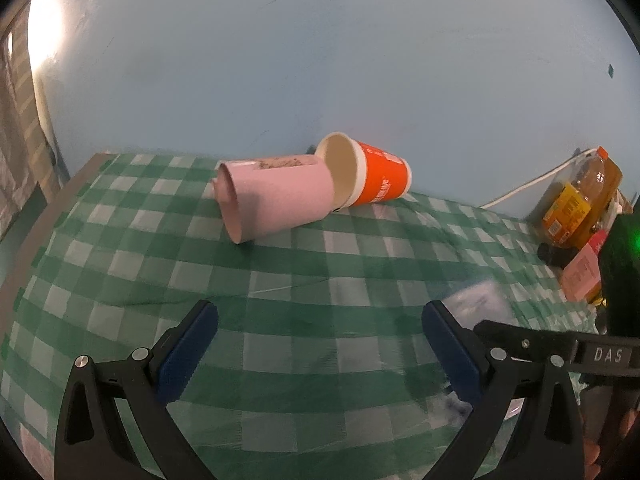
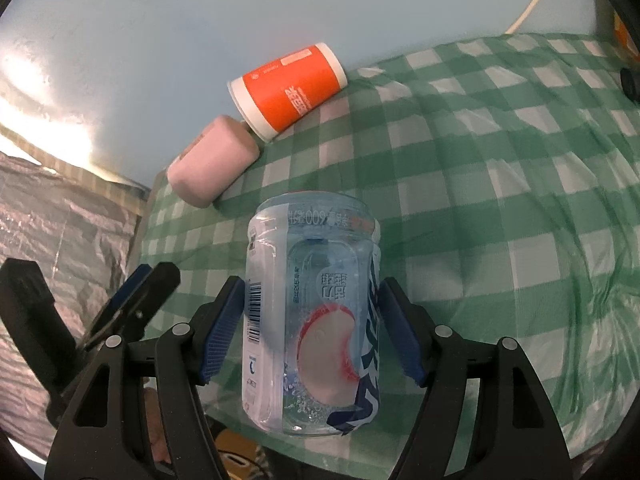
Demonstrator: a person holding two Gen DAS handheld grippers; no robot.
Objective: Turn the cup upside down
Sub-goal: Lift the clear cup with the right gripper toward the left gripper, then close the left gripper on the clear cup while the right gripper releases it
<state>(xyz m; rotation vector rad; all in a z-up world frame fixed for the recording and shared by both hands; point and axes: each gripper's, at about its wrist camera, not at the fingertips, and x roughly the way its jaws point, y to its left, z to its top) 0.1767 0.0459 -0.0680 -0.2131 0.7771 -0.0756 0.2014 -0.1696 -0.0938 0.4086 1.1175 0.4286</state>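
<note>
Nearest, R view: right gripper (image 2: 312, 320) w/ blue-padded fingers (image 2: 220, 328) closed on a clear cut-down plastic bottle cup w/ blue-white label (image 2: 312, 320). Cup is gripped at both sides, held off the green-white checked cloth surface (image 2: 500, 200). Print on the label is seen inverted; a closed end points away from the camera, toward the far cups, and what looks like the cut rim is nearest the lens. Exact tilt can't be told.

L view: left gripper (image 1: 320, 344) fingers (image 1: 188, 348) spread wide, nothing between them, hovering low over the cloth. A blurred clear shape at its right is prob. the same held cup.

Mid-far: pink paper cup (image 1: 276, 198) lying on its side; orange paper cup w/ white rim (image 1: 368, 172) also on its side, mouth just beside or touching the pink one. Both near the pale blue wall (image 1: 320, 60).

Far R in L view: amber drink bottle (image 1: 580, 200), white cable (image 1: 532, 184).

Progress, as judged: grasp done, lift done, rotation seemingly under way or mostly done. Left: cup to be set mouth-down on the surface and released.
</note>
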